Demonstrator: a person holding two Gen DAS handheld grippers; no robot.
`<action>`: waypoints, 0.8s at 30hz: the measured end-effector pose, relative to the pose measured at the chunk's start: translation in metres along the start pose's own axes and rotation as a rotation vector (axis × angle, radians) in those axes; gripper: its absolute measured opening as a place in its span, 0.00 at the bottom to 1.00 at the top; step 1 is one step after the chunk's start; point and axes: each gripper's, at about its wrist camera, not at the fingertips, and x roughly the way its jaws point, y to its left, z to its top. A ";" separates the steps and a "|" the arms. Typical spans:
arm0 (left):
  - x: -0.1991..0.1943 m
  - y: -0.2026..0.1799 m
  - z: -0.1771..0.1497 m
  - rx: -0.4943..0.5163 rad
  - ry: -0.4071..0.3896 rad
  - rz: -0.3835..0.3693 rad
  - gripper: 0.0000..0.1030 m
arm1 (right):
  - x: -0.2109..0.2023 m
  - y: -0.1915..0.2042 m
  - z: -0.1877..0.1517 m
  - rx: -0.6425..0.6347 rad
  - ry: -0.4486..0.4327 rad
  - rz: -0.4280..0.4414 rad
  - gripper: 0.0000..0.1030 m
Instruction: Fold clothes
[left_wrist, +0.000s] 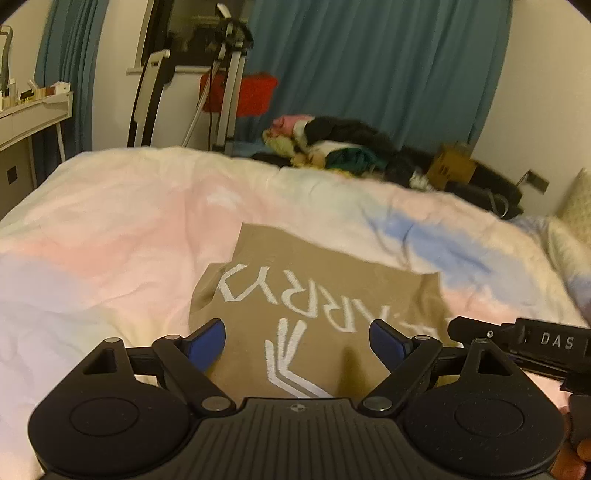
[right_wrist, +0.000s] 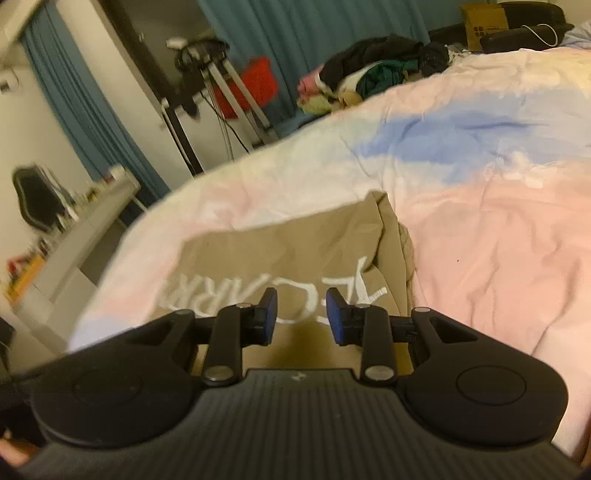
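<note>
A tan garment with white lettering lies folded into a rough rectangle on the pastel bedspread. My left gripper hovers over its near edge, wide open, blue pads apart with nothing between them. In the right wrist view the same tan garment lies below my right gripper, which is partly open with a narrow gap and holds nothing. The garment's right side is bunched into a thick fold. Part of the right gripper's body shows at the right edge of the left wrist view.
A pile of mixed clothes lies at the far edge of the bed, with a cardboard box beside it. Beyond the bed are teal curtains, a metal stand with a red bag and a white desk at the left.
</note>
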 end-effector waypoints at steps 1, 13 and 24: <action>-0.005 0.002 -0.001 -0.012 -0.004 -0.006 0.85 | -0.006 -0.002 0.000 0.033 -0.003 0.016 0.43; -0.016 0.034 0.000 -0.288 0.011 -0.105 0.94 | 0.007 -0.031 -0.039 0.533 0.270 0.333 0.71; 0.022 0.049 -0.012 -0.574 0.185 -0.460 0.99 | 0.034 -0.072 -0.062 0.833 0.167 0.197 0.70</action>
